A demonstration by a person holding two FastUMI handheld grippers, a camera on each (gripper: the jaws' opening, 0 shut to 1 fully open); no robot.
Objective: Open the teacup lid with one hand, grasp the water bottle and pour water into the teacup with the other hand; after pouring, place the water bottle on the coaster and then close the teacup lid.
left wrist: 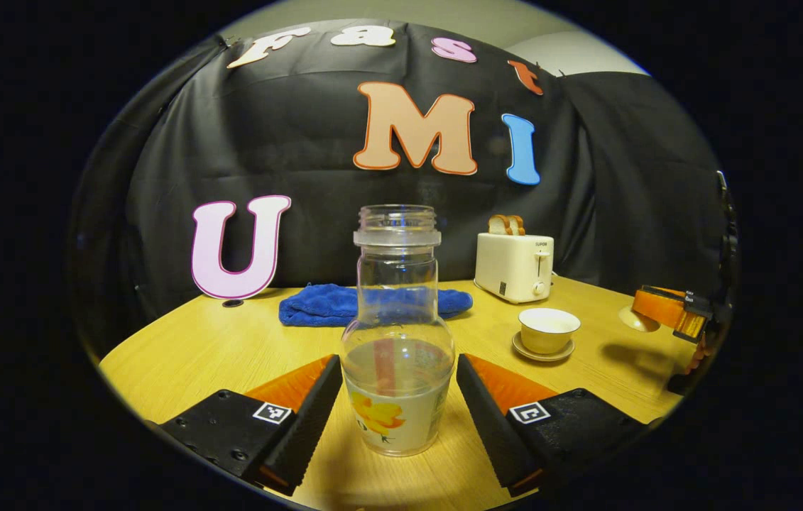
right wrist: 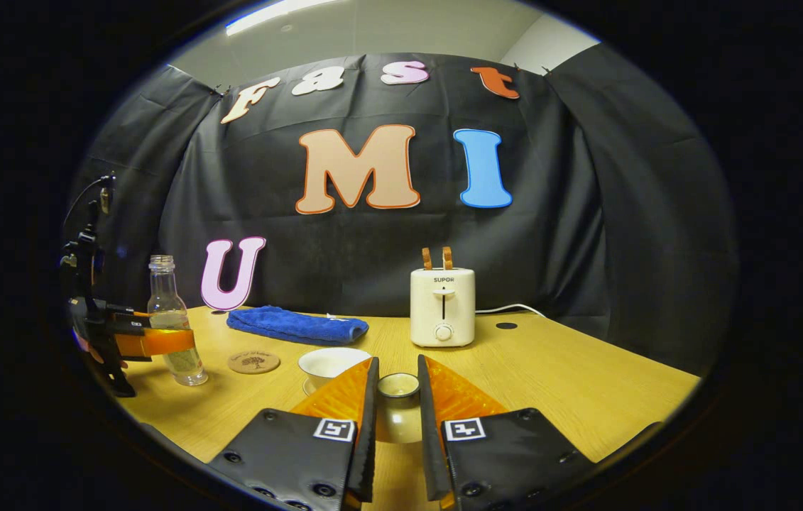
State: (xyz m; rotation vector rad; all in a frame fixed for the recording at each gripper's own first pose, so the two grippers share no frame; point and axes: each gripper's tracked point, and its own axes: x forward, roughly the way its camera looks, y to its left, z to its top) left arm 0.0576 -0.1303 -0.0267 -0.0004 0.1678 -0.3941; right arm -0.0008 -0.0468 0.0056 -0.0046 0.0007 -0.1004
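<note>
Between the left gripper (left wrist: 399,397)'s wide-open fingers stands the water bottle (left wrist: 397,333), ungripped, while the right gripper (right wrist: 397,411) pinches the teacup lid (right wrist: 398,387) lifted off the teacup (right wrist: 330,362) at ten o'clock; next: close, lift, pour.

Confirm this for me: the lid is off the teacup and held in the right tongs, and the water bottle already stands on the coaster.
Not quite. The water bottle stands on the bare table, beside the coaster, as the right gripper view shows. The rest holds: the teacup is open and the right tongs hold the lid.
</note>
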